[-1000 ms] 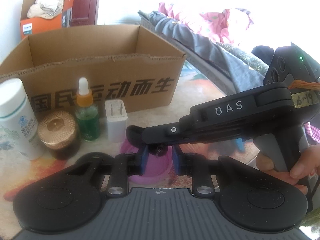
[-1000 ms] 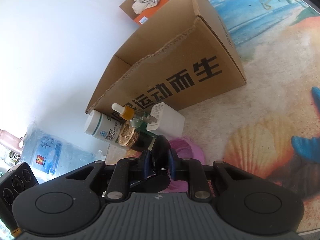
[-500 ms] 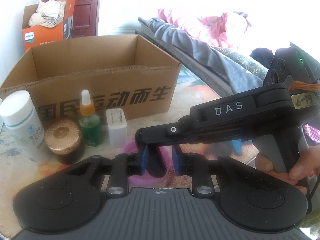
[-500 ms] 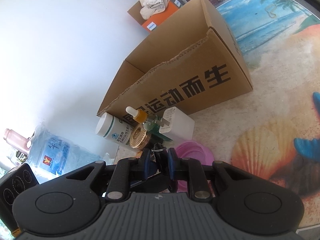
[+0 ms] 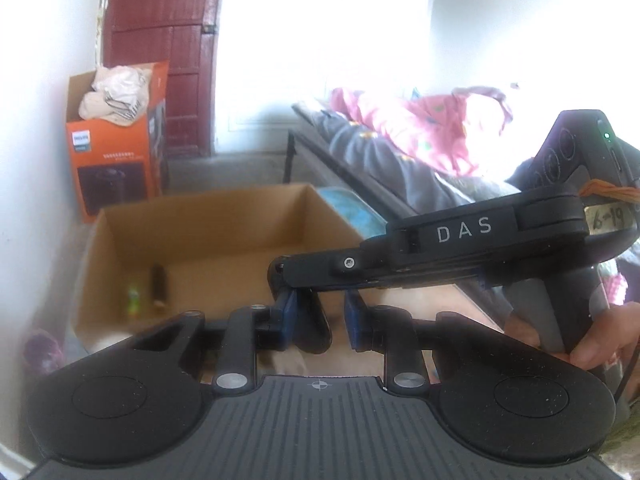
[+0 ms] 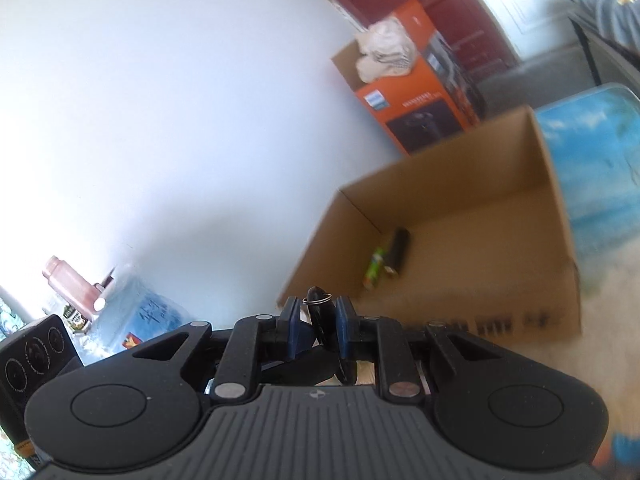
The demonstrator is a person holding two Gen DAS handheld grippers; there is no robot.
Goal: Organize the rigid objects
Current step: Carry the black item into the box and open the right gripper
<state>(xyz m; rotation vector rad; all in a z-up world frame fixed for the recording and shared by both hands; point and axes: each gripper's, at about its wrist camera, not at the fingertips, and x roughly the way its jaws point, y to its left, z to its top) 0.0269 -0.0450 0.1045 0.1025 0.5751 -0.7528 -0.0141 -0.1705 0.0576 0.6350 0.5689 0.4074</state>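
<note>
An open cardboard box (image 5: pixel 208 236) stands ahead; it also shows in the right wrist view (image 6: pixel 472 216). A dark tube (image 6: pixel 396 250) and a small green item (image 6: pixel 374 266) lie on its floor. My right gripper (image 6: pixel 317 320) is shut on a small black object with a metal ring (image 6: pixel 318 312), held above the near side of the box. In the left wrist view the right gripper (image 5: pixel 316 320) crosses from the right with the black object (image 5: pixel 314 324) hanging between my left fingers. My left gripper (image 5: pixel 320 322) is open around it, not pinching.
An orange Philips carton (image 5: pixel 116 152) with cloth on top stands by the wall behind the box. A bed with grey and pink bedding (image 5: pixel 400 140) is at the right. A water jug (image 6: pixel 132 316) is at the left in the right wrist view.
Both grippers have risen and tilted up over the box with the black object. The bottles, charger and pink dish on the table have dropped out of view; the box's inside now shows.
</note>
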